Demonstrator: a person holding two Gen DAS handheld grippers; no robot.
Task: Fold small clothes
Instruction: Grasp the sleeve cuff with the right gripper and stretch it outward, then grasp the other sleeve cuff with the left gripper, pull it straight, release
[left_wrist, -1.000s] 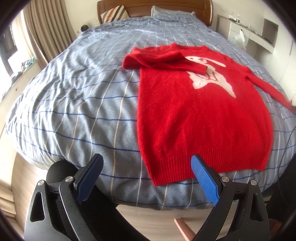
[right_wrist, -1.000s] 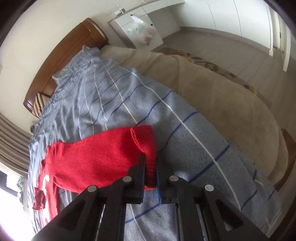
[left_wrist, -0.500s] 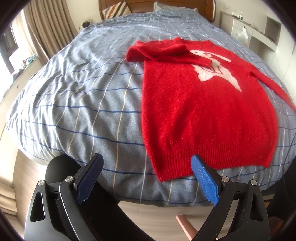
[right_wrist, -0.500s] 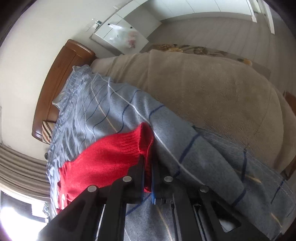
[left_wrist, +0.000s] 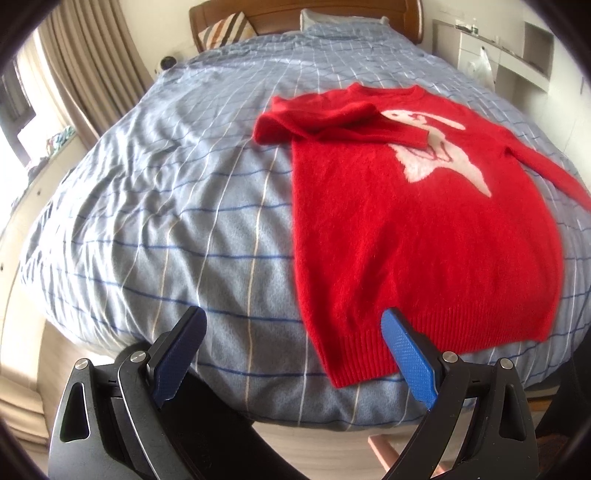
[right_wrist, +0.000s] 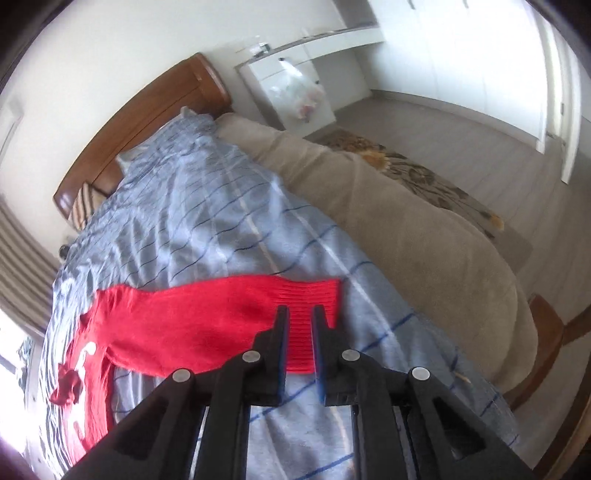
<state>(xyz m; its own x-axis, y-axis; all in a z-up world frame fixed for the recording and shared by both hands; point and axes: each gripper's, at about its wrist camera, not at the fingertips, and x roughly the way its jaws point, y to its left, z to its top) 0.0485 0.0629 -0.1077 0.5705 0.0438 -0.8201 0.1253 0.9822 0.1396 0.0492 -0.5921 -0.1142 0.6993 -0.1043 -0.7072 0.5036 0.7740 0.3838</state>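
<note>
- No readable text, label, brand, number or sign appeared in either wrist view.
- The red sweater (left_wrist: 417, 229) carried only a white pictorial motif, at about 1 o'clock in the left wrist view, with no letters that could be read.

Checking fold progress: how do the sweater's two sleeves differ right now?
1. The folded sleeve lies across the sweater's chest; the outstretched sleeve runs straight out sideways.
2. The folded sleeve rests on the sweater itself, its cuff on the white figure; the outstretched sleeve lies flat on the duvet.
Both are the same red knit, and neither is held.
</note>
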